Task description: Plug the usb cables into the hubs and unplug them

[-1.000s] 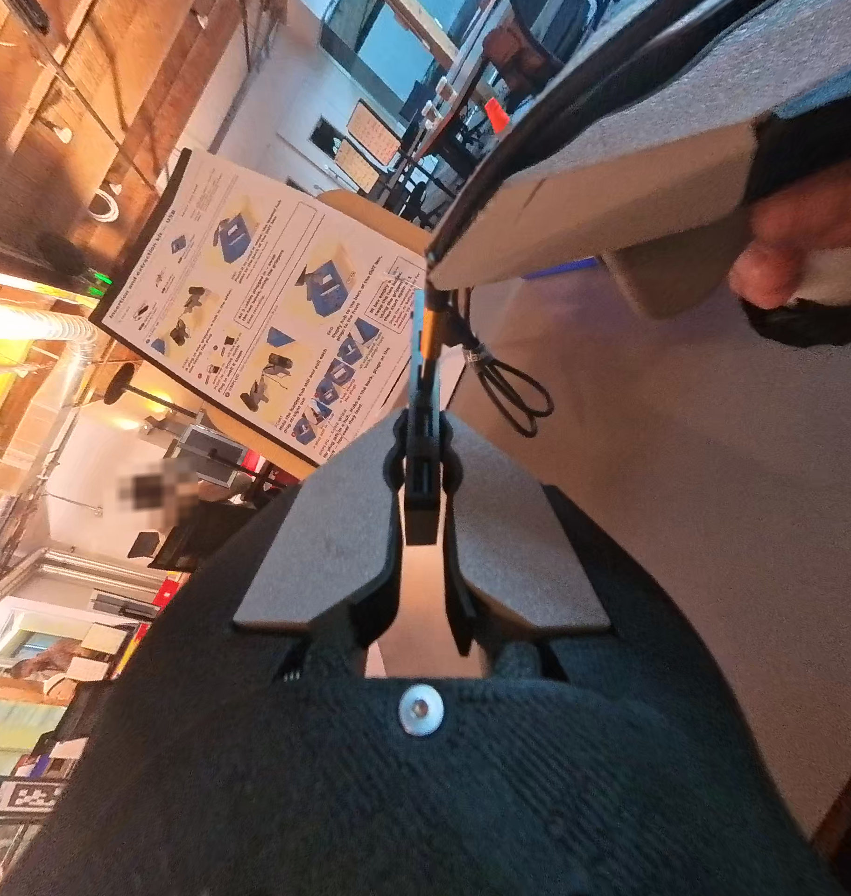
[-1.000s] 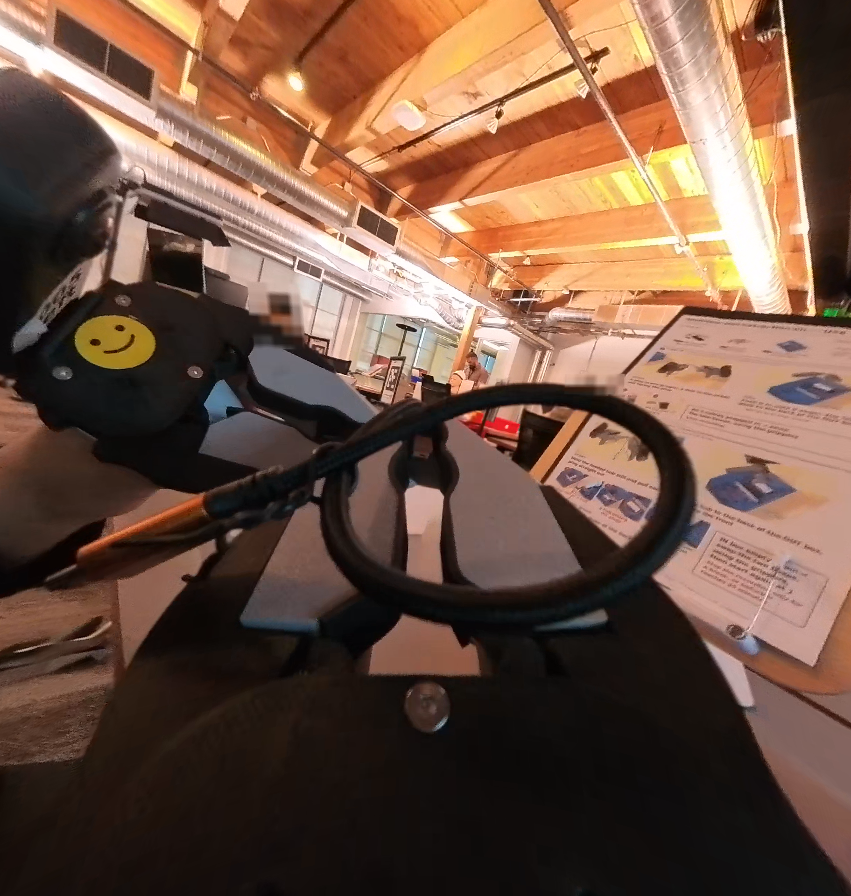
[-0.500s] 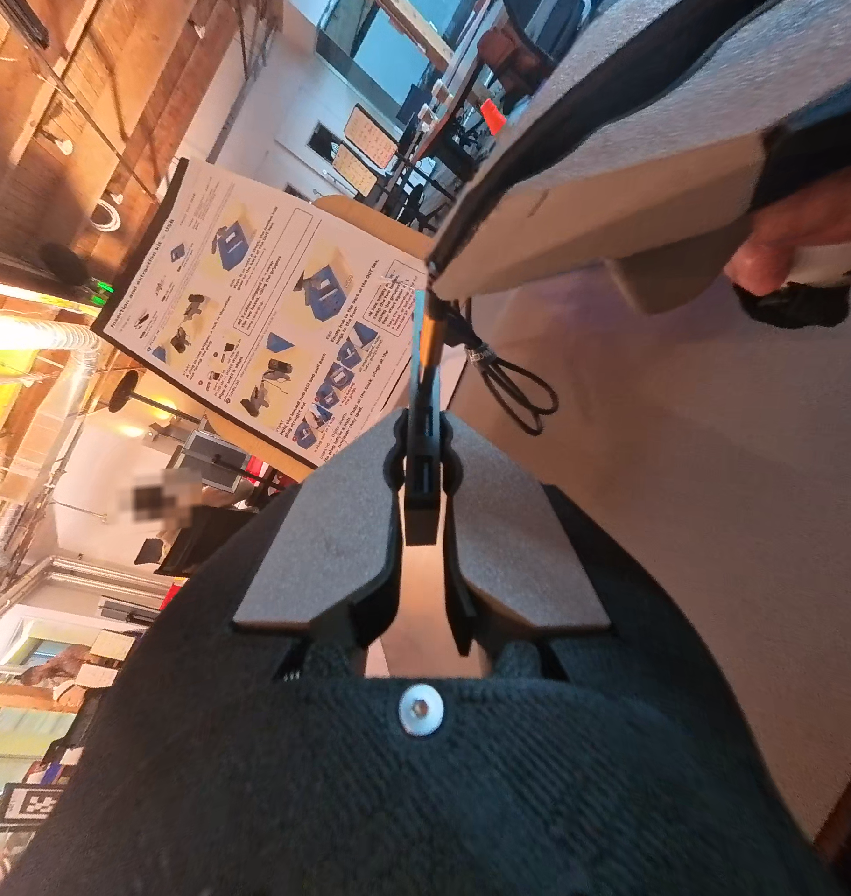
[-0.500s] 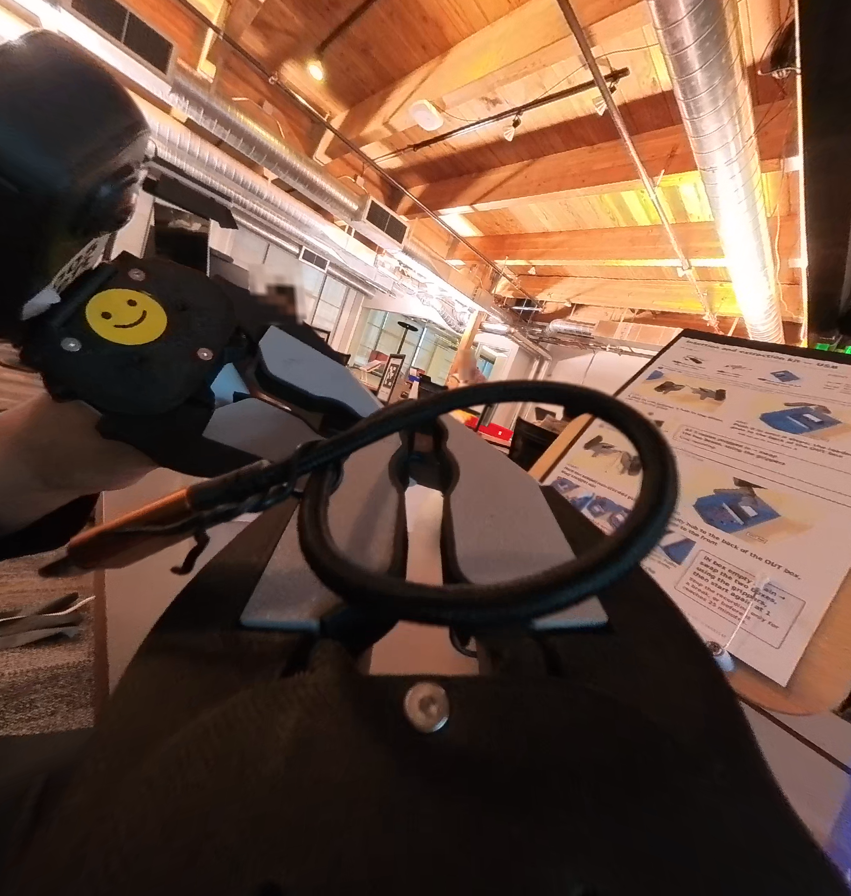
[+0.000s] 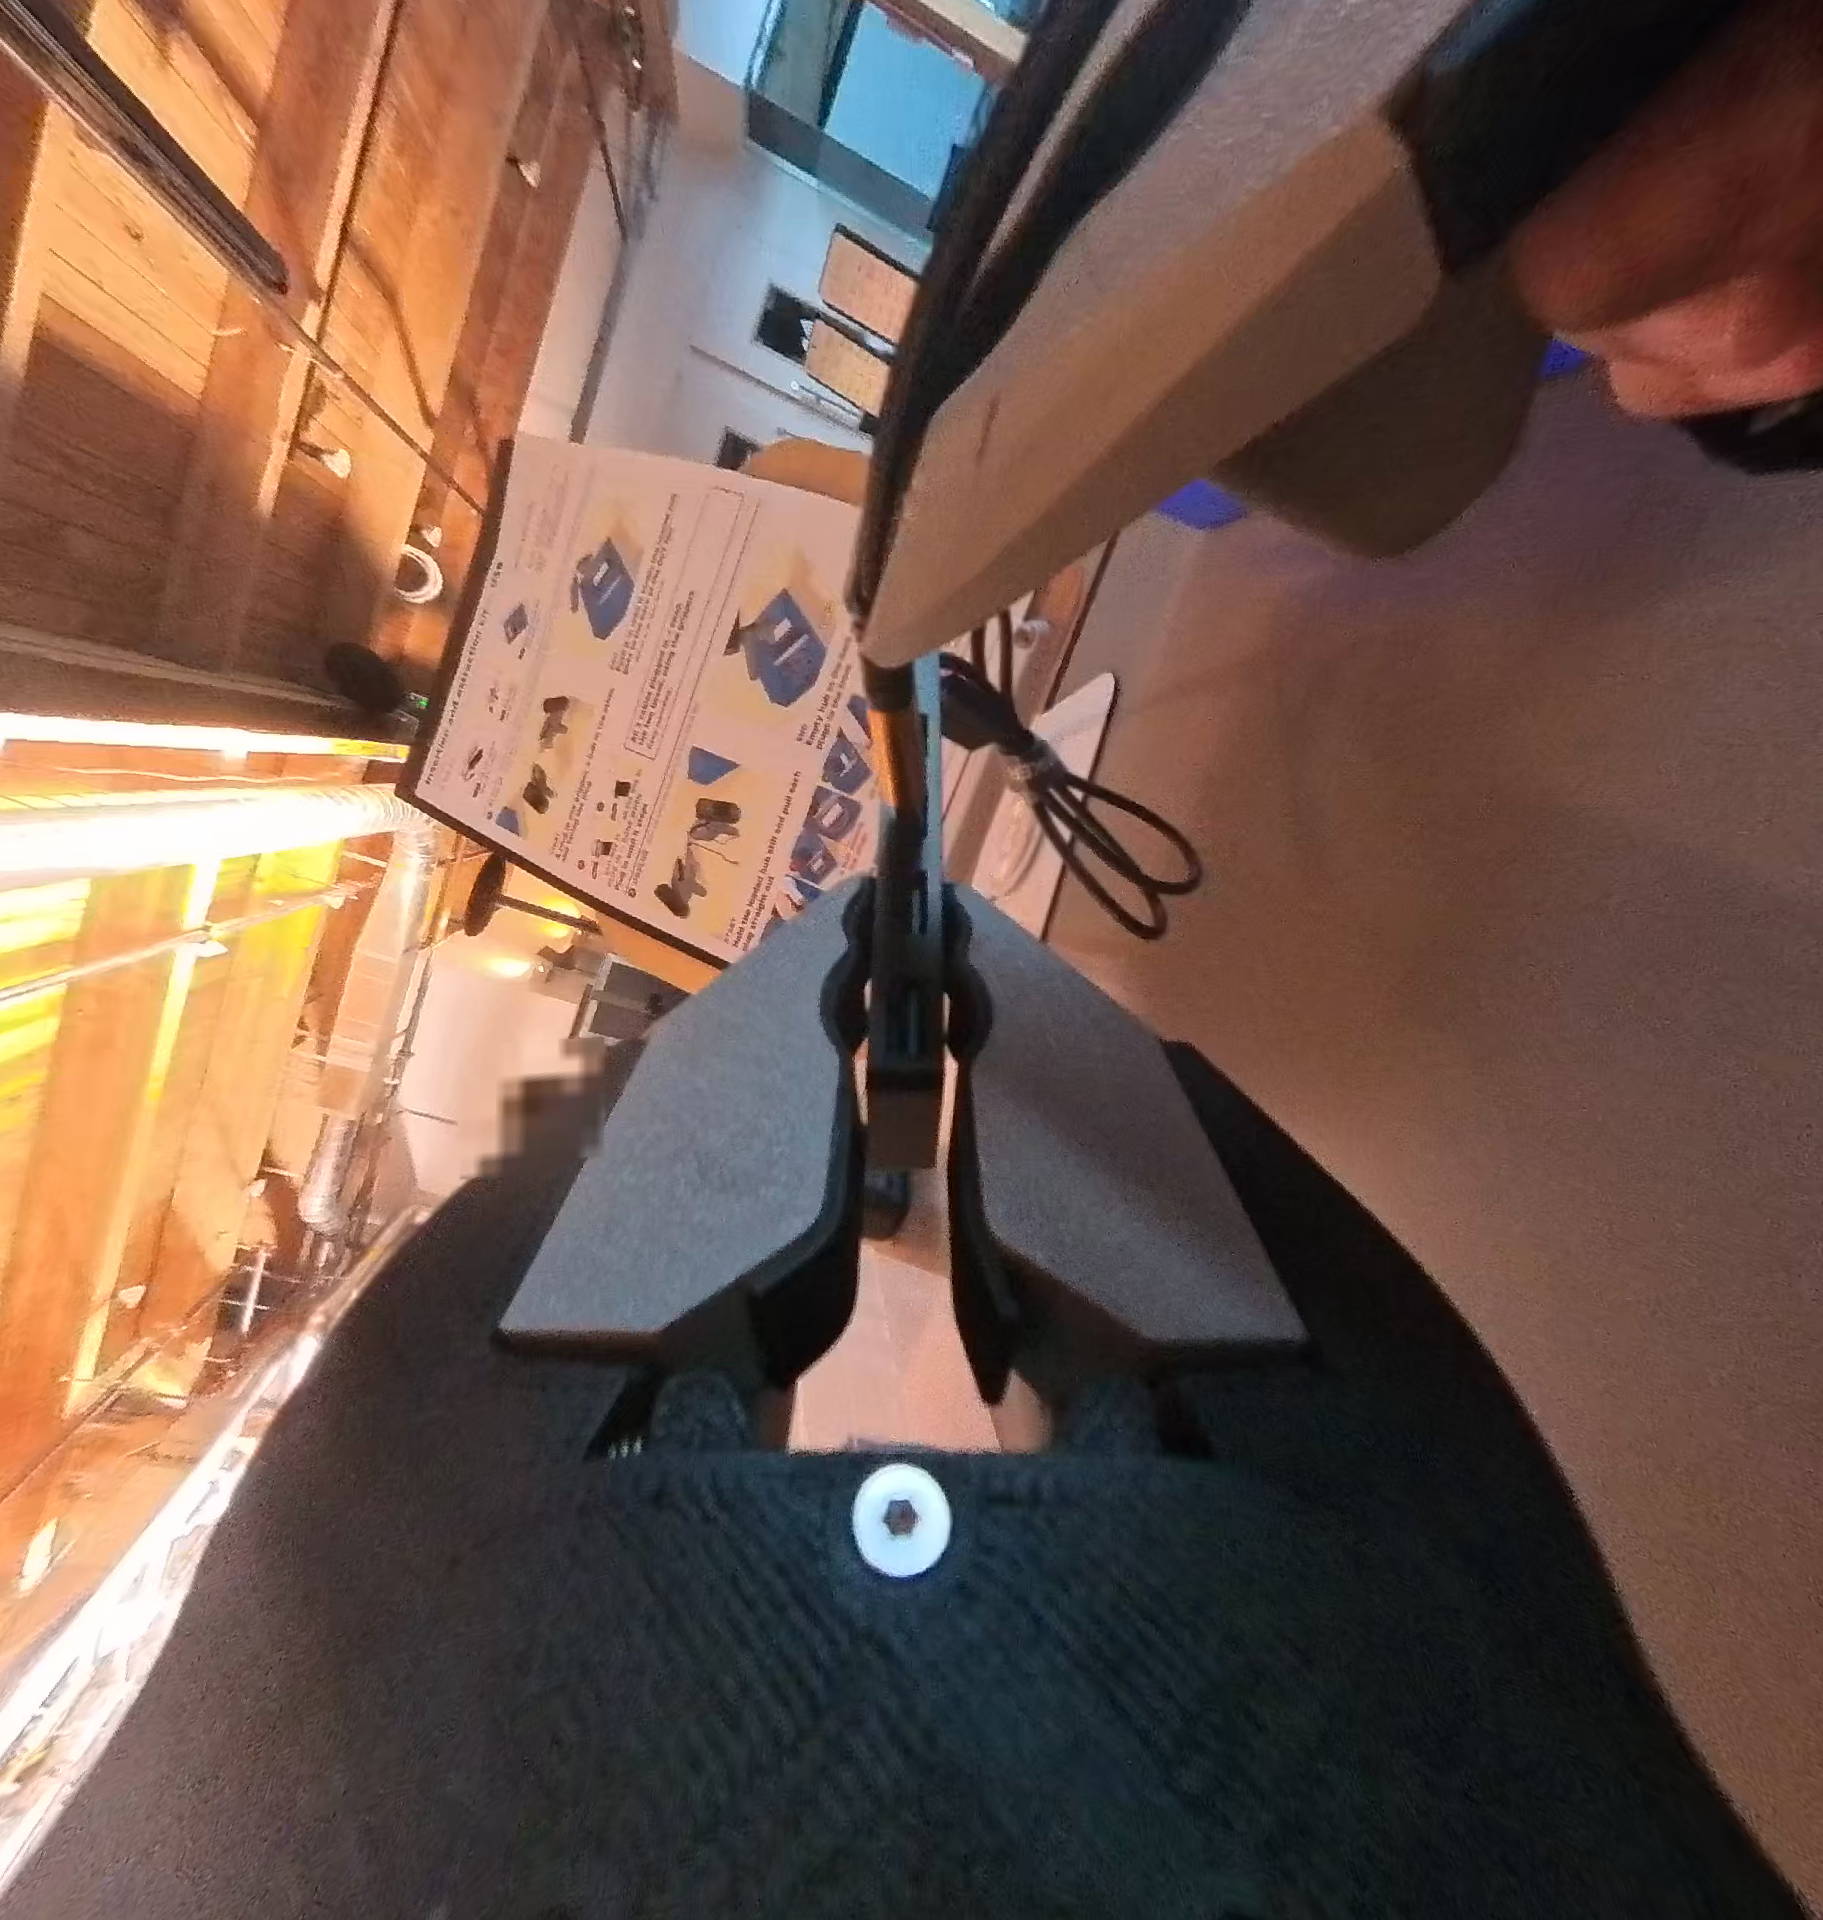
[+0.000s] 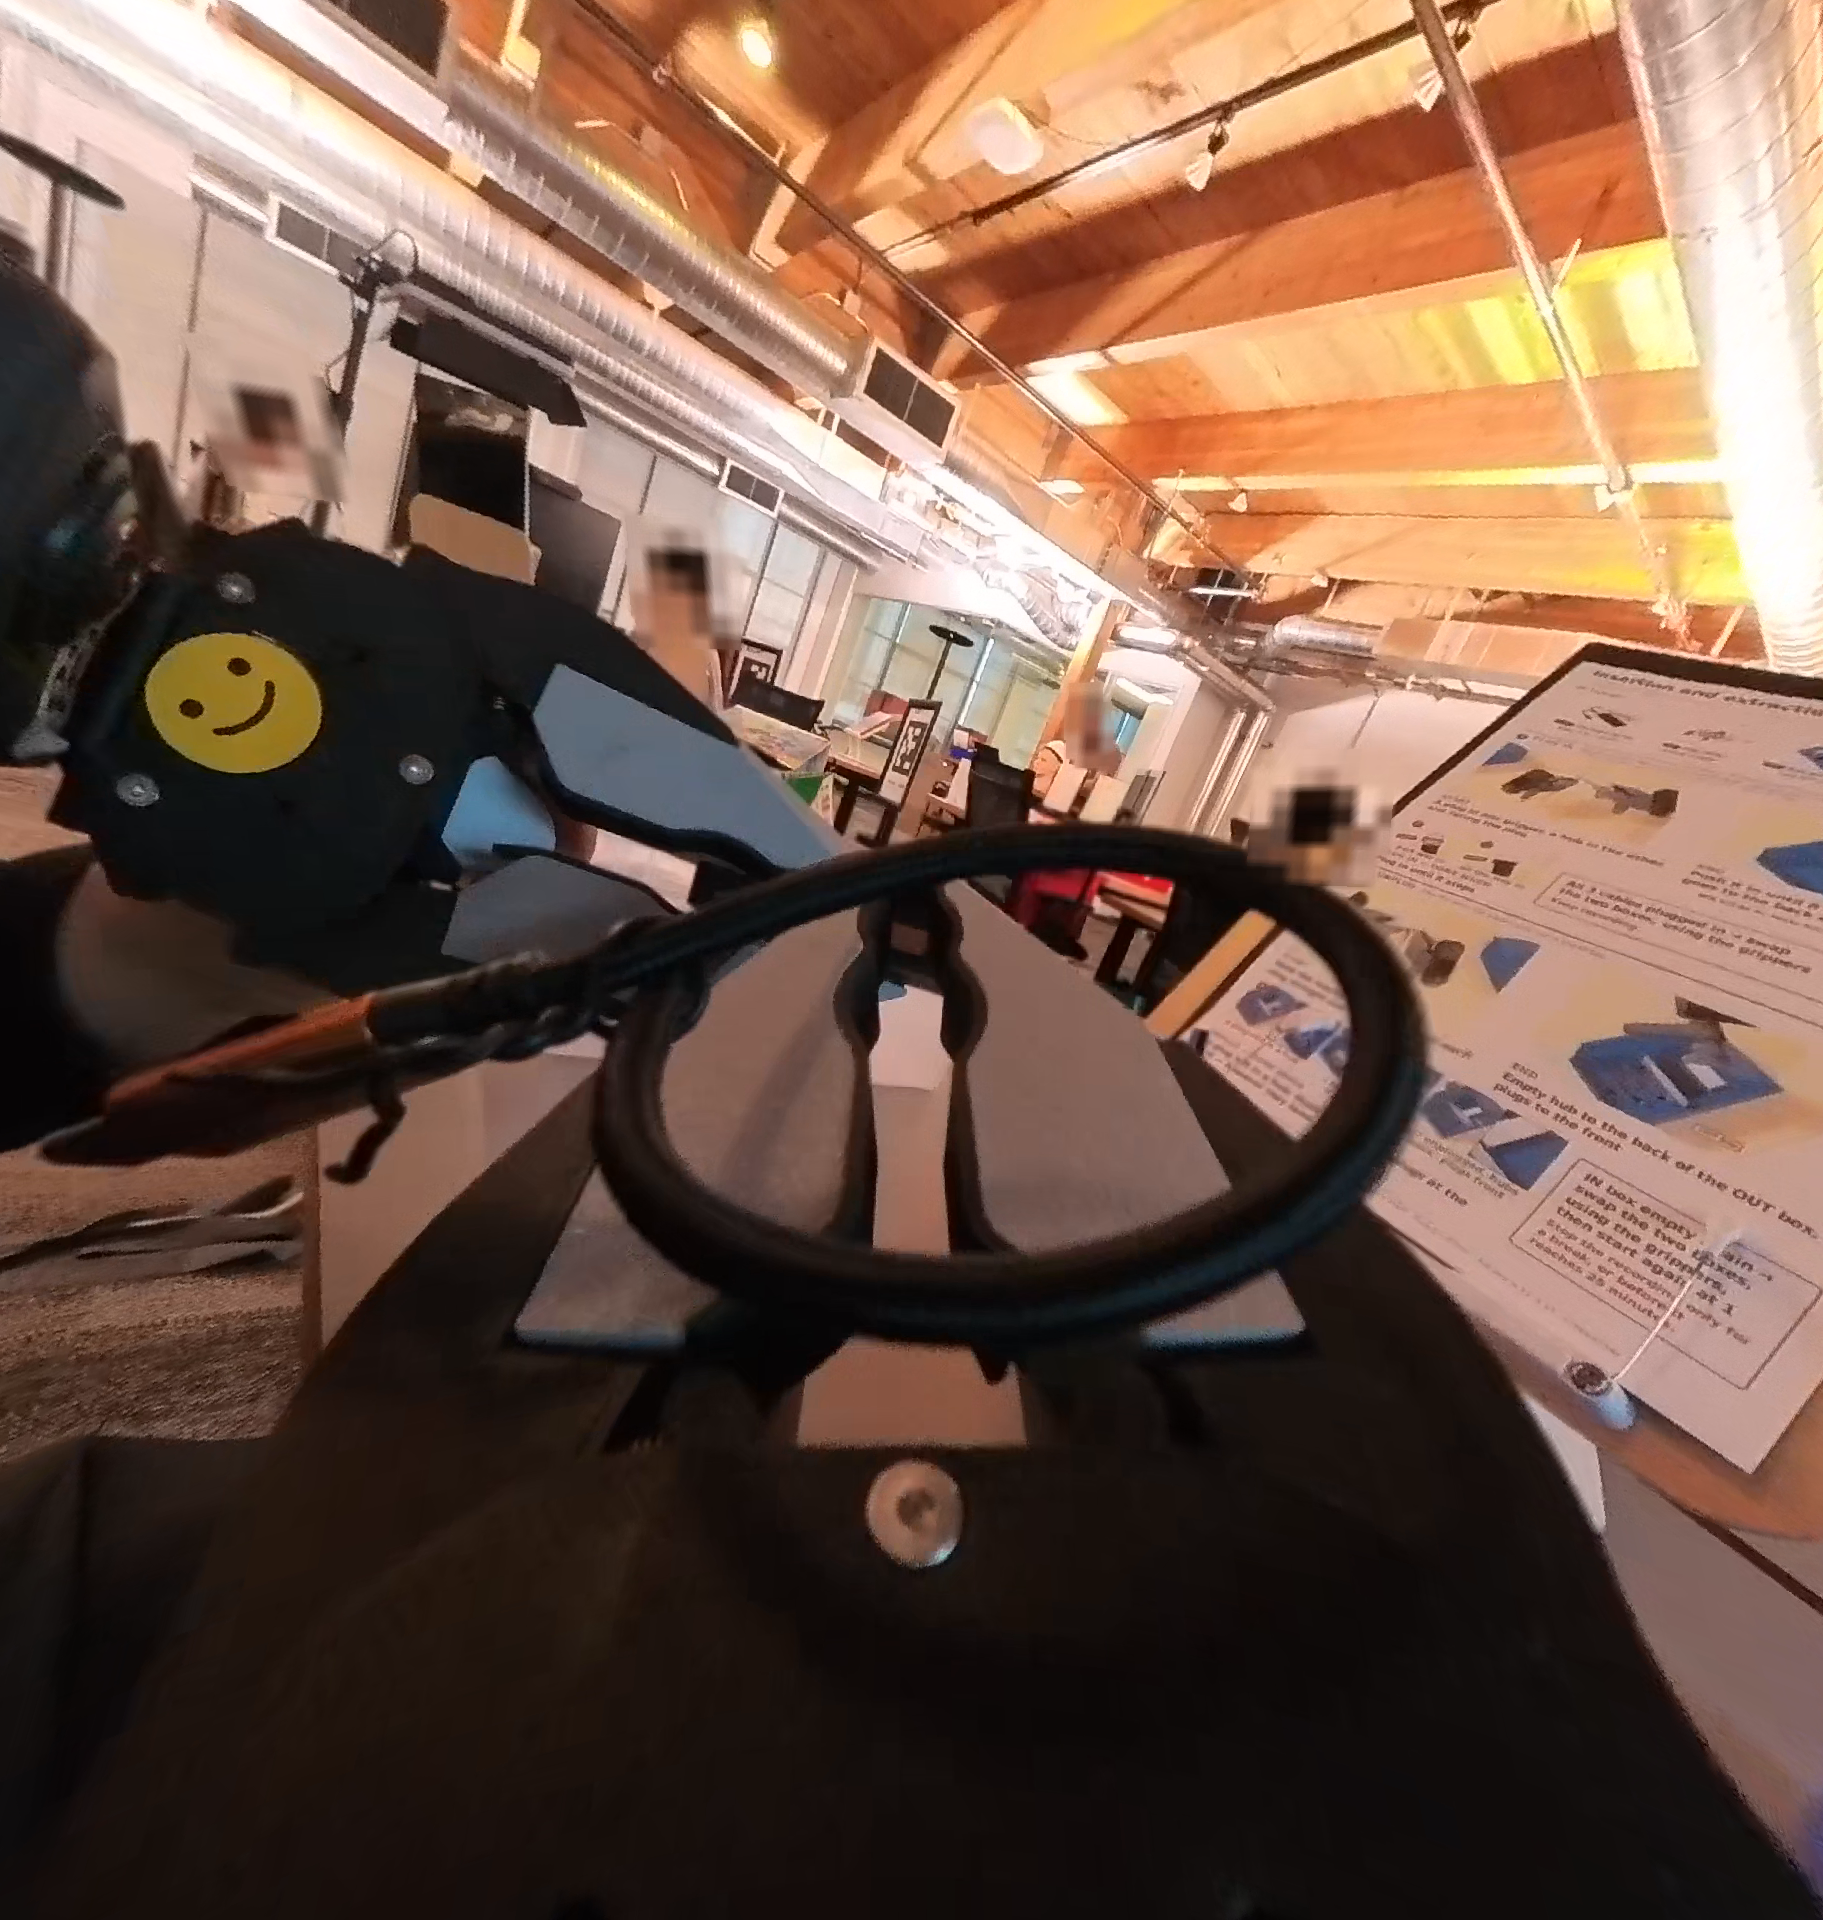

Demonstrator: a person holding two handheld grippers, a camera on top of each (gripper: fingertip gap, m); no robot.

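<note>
Left gripper (image 5: 905, 971) pinching black plug (image 5: 899, 1049) of usb cable (image 5: 1115, 831), right gripper (image 6: 909, 940) nearly pressed together at the tips on the same cable's far end, black loop (image 6: 1000, 1288) draped across its fingers, printed instruction sheet (image 6: 1655, 1039) just beside, yellow smiley sticker (image 6: 232, 702) on left gripper, bare tabletop (image 5: 1509, 935) beyond

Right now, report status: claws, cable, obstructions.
Left claw shut on slim black connector piece. Right claw shut on usb cable. Cable loop draped across right claw.
</note>
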